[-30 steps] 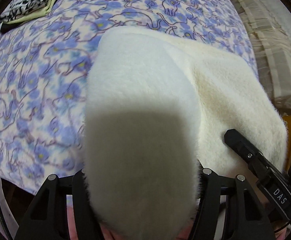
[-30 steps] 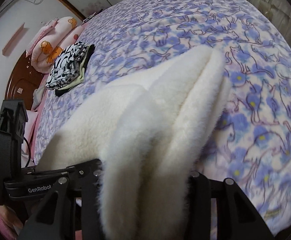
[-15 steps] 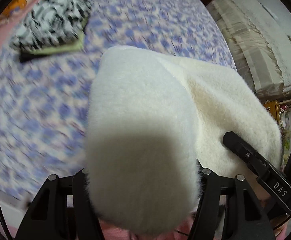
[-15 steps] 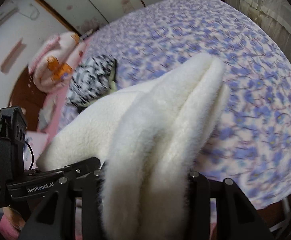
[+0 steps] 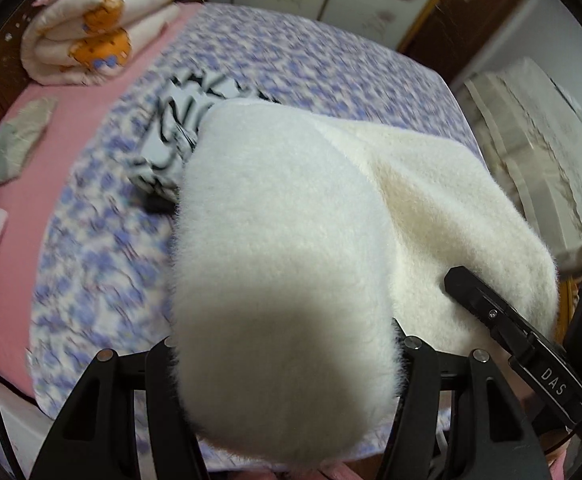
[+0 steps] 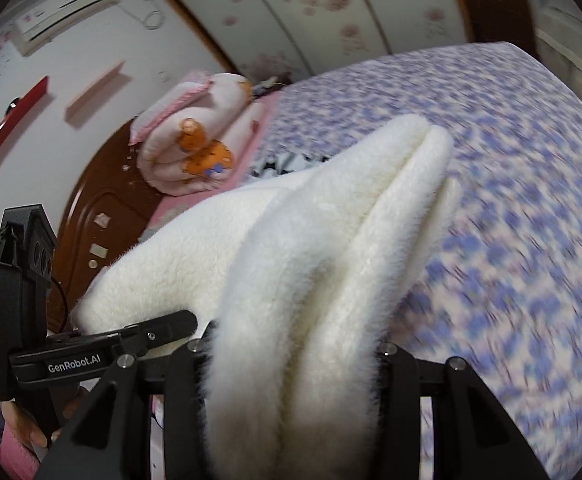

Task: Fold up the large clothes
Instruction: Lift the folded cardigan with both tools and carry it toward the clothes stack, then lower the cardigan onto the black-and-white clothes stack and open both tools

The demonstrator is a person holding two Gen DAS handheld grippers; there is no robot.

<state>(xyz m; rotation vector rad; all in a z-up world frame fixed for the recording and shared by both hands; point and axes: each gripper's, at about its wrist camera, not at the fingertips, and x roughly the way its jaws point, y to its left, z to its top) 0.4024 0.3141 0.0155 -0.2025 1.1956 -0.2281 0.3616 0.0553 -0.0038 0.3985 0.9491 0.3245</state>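
Left wrist view, bed: the flowered bedspread [image 5: 331, 76] now sits further down the picture than a second ago, and the rolled quilt [image 5: 91, 28] and wardrobe doors have come into sight above it; the blur says both tools are swinging up and forward.
Right wrist view, room: the air conditioner [image 6: 63, 8] and wall shelves show now, where a second ago the bed filled the picture.
Meaning for the task: I judge the bundle is folded and is being carried off the bed, likely toward the black-and-white folded garment [image 5: 183, 120] lying ahead.
White fleece garment [image 5: 287, 240]: lifted clear of the bedspread, doubled into thick layers, spanning from one tool to the other.
Left gripper [image 5: 283, 364]: its jaws stand a moderate way apart, packed full with the fleece's rounded end, which bulges forward over them.
Right gripper [image 6: 291, 360]: likewise part-closed, clamping three or so stacked fleece edges that fan forward to a point.
Fingertips: hidden under pile on both tools.
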